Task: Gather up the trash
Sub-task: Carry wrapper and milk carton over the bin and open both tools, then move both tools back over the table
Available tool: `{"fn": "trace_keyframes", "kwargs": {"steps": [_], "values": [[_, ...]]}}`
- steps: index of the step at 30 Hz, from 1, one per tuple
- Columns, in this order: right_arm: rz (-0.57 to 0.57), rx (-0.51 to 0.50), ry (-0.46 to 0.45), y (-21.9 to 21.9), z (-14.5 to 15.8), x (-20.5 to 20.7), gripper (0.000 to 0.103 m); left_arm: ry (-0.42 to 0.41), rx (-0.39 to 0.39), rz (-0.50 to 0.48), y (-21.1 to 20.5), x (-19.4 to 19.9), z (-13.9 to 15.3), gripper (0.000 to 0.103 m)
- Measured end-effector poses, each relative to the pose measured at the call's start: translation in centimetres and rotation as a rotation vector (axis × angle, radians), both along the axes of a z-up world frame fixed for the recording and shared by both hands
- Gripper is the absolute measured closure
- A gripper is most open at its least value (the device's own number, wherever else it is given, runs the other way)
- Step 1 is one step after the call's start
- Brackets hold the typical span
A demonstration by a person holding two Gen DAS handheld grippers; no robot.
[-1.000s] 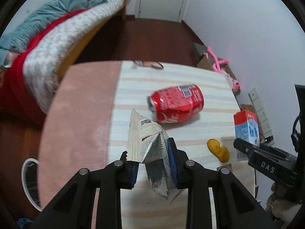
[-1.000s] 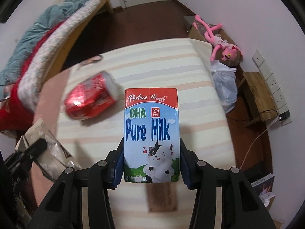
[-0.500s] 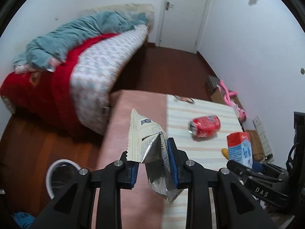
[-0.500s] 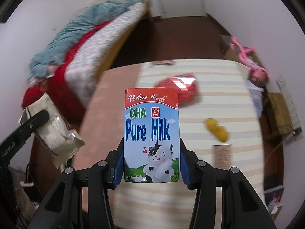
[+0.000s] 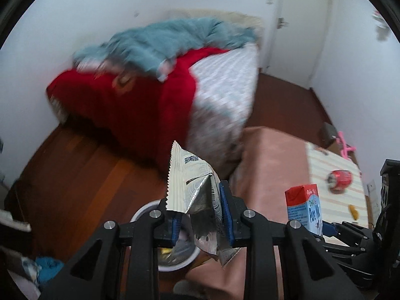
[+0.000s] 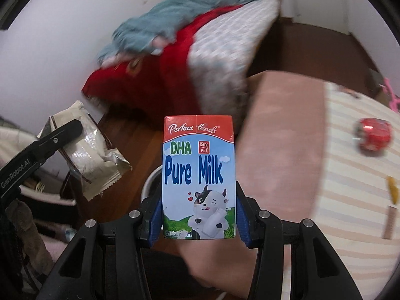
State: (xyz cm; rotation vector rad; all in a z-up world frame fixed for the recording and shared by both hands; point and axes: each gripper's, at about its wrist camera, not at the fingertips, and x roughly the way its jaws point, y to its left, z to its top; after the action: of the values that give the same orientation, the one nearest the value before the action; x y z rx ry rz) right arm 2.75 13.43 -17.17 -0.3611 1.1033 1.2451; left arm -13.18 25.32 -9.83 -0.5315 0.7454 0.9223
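My left gripper [image 5: 200, 215] is shut on a crumpled cream and silver snack wrapper [image 5: 197, 195], which sticks up between its blue pads. Under it on the floor stands a white trash bin [image 5: 141, 212] with some scraps inside. My right gripper [image 6: 198, 215] is shut on an upright "Pure Milk" carton [image 6: 198, 175], held over the bin's rim [image 6: 150, 177] beside the table corner. The right wrist view shows the wrapper [image 6: 92, 155] at the left. A red soda can [image 6: 373, 135] lies on its side on the striped tablecloth [image 6: 350, 225]. A yellow scrap [image 6: 392, 190] lies nearer on it.
A bed [image 5: 220, 95] with red and teal blankets stands behind the bin. The table's near part wears a pink cloth [image 5: 270, 165]. Dark wooden floor [image 5: 82, 175] surrounds the bin. Clutter sits at the lower left [image 5: 47, 270]. A white door [image 5: 300, 25] is at the back.
Both grippers have swung left off the table with their loads, out over the floor. The bin now lies beneath them. The can and yellow scrap have slid far right.
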Motion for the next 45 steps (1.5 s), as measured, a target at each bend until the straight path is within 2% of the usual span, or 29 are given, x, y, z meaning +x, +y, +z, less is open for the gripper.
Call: {"fn": "trace_keyframes", "kwargs": {"steps": [4,5,11,13,16,18,20,22,23,24,25,26,28,30,31,39,45], "values": [[0.067,-0.073,0.004,5.4,-4.5,-3.8,0.052,0.015,-0.129,0.052,4.0,-3.7,-4.5,0.079],[0.081,-0.1,0.005,6.9,-6.0,-4.6,0.052,0.023,-0.183,0.068,5.6,-4.7,-6.8,0.079],[0.136,-0.243,0.01,12.5,-13.9,-6.8,0.052,0.037,-0.434,0.094,10.5,-6.7,-16.8,0.079],[0.151,-0.291,0.011,14.3,-16.5,-7.1,0.052,0.045,-0.496,0.113,11.4,-6.8,-19.7,0.076],[0.171,-0.347,0.014,16.4,-19.5,-7.1,0.052,0.059,-0.546,0.135,12.2,-7.1,-22.4,0.053],[0.188,-0.377,0.021,17.6,-21.3,-7.1,0.052,0.068,-0.575,0.16,12.4,-7.4,-24.1,0.016],[0.194,-0.407,0.035,18.3,-22.5,-6.7,0.051,0.077,-0.588,0.19,12.7,-8.0,-24.9,0.008],[0.213,-0.432,0.056,19.1,-23.8,-6.5,0.049,0.094,-0.59,0.214,12.8,-8.9,-25.4,0.007],[0.218,-0.436,0.057,19.3,-24.0,-6.4,0.04,0.104,-0.582,0.231,12.6,-9.3,-25.5,0.006],[0.218,-0.434,0.053,19.4,-24.2,-6.5,0.024,0.108,-0.579,0.24,12.6,-9.8,-25.5,0.004],[0.214,-0.431,0.042,19.3,-24.2,-6.5,0.018,0.114,-0.576,0.25,12.5,-10.2,-25.4,0.004],[0.213,-0.426,0.041,19.2,-24.1,-6.4,0.014,0.126,-0.557,0.269,12.2,-10.6,-25.2,0.004],[0.205,-0.418,0.032,18.8,-23.6,-6.2,0.013,0.145,-0.504,0.287,11.9,-11.1,-24.6,0.004],[0.2,-0.411,0.02,18.3,-22.9,-6.0,0.002,0.193,-0.462,0.306,11.2,-11.6,-24.1,0.004],[0.197,-0.411,0.009,17.9,-22.6,-6.0,0.0,0.201,-0.451,0.308,11.0,-11.8,-23.9,0.004],[0.203,-0.45,-0.104,15.1,-20.7,-6.9,0.0,0.263,-0.371,0.285,8.0,-11.4,-21.8,0.004],[0.197,-0.442,-0.112,13.7,-19.8,-7.2,0.0,0.272,-0.354,0.267,6.9,-10.7,-21.2,0.004]]}}
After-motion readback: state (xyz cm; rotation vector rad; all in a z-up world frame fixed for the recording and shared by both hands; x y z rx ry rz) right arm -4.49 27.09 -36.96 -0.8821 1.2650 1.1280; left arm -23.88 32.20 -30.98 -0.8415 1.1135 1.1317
